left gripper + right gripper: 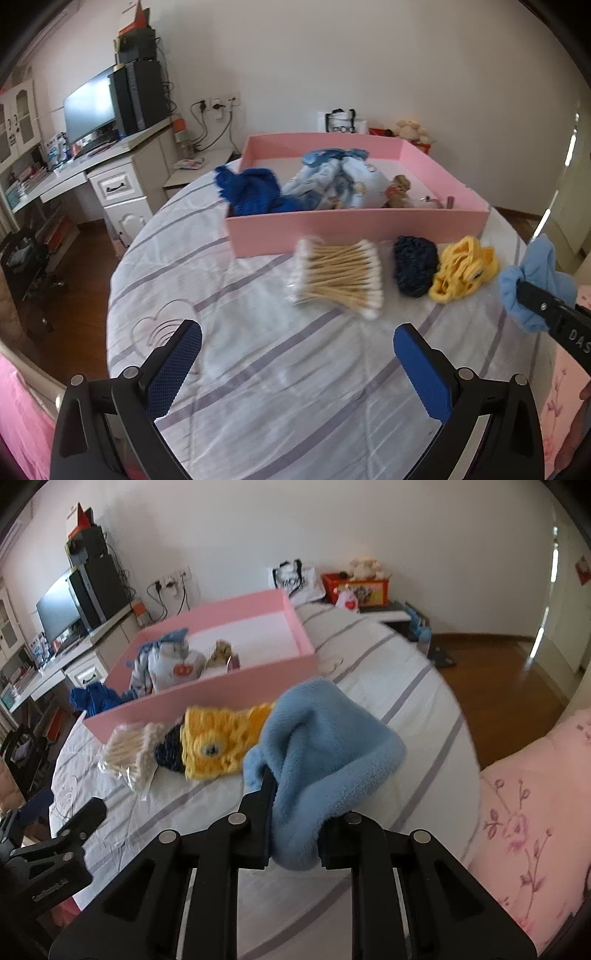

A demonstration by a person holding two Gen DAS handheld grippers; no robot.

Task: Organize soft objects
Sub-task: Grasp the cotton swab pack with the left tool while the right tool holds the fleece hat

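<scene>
A light blue fleece cloth (325, 746) is pinched in my right gripper (291, 812), whose jaws are shut on it; the same cloth (539, 273) shows at the right edge of the left wrist view. On the bedsheet lie a yellow crocheted piece (463, 269), a dark navy knitted piece (413, 266) and a bundle of cotton swabs (340, 277). My left gripper (295, 347) hangs open above the sheet, short of the swabs, with nothing between its blue pads. The pink box (332, 225) behind them holds blue fabrics and a small doll.
A striped sheet (258, 369) covers the round-looking bed. A desk with a monitor (90, 107) stands at the left, wood floor (498, 672) at the right. A pink floral pillow (535, 812) lies near my right gripper. A red box with plush toys (360, 579) sits by the wall.
</scene>
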